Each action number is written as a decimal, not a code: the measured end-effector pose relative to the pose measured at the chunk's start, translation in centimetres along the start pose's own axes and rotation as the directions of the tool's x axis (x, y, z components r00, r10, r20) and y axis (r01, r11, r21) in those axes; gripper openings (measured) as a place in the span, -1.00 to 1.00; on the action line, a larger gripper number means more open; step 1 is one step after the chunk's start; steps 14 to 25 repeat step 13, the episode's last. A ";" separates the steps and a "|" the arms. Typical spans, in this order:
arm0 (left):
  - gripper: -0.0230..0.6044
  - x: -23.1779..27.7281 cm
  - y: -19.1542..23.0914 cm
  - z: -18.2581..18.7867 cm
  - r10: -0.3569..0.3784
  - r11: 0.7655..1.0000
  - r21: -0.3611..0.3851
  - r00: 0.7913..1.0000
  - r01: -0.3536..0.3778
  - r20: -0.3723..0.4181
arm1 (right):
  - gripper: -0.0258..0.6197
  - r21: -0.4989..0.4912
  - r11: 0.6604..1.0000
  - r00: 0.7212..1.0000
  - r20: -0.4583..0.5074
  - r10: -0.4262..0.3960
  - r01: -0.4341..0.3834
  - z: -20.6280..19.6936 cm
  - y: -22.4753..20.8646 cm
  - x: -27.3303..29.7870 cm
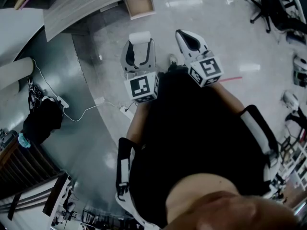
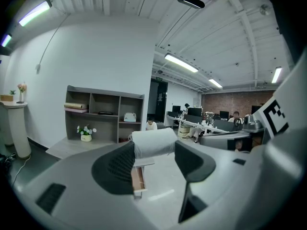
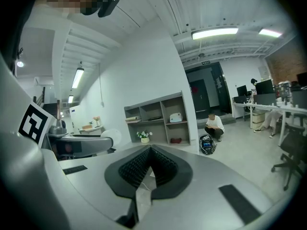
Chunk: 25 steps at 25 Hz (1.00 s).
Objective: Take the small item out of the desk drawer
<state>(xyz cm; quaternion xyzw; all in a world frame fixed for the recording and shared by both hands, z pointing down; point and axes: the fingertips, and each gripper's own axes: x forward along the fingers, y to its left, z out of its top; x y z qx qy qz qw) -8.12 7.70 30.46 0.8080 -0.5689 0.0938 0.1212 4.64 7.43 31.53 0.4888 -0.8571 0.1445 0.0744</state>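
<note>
My left gripper [image 1: 139,43] is shut on a small white roll [image 1: 139,36], held in the air over the floor, in front of the desk [image 1: 96,1]. In the left gripper view the white roll [image 2: 153,142] sits crosswise between the dark pads [image 2: 115,166] of the left gripper [image 2: 153,150]. The desk's drawer [image 1: 140,5] stands pulled open, and its wooden drawer box [image 2: 138,178] shows below the roll. To the right, my right gripper [image 1: 186,36] is shut with nothing in it. In its own view the right gripper [image 3: 150,151] has its ribbed pads pressed together.
A power strip and white cable [image 1: 98,101] lie on the floor at the left, next to a black bag [image 1: 43,120]. An office chair [image 1: 268,6] stands at the far right. A shelf unit [image 2: 103,114] lines the wall; a person [image 3: 213,124] crouches near it.
</note>
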 end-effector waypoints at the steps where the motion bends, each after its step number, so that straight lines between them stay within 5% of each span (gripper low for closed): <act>1: -0.10 0.0 0.0 0.2 0.000 1.000 -0.005 1.000 0.000 0.005 | -0.93 -0.002 1.000 1.000 -0.002 0.000 0.000 0.0 0.0 0.0; 25: -0.10 0.6 0.4 -0.2 0.011 1.000 -0.020 1.000 -0.011 0.009 | -0.93 -0.037 0.999 1.000 0.001 0.009 -0.009 0.6 -0.3 0.9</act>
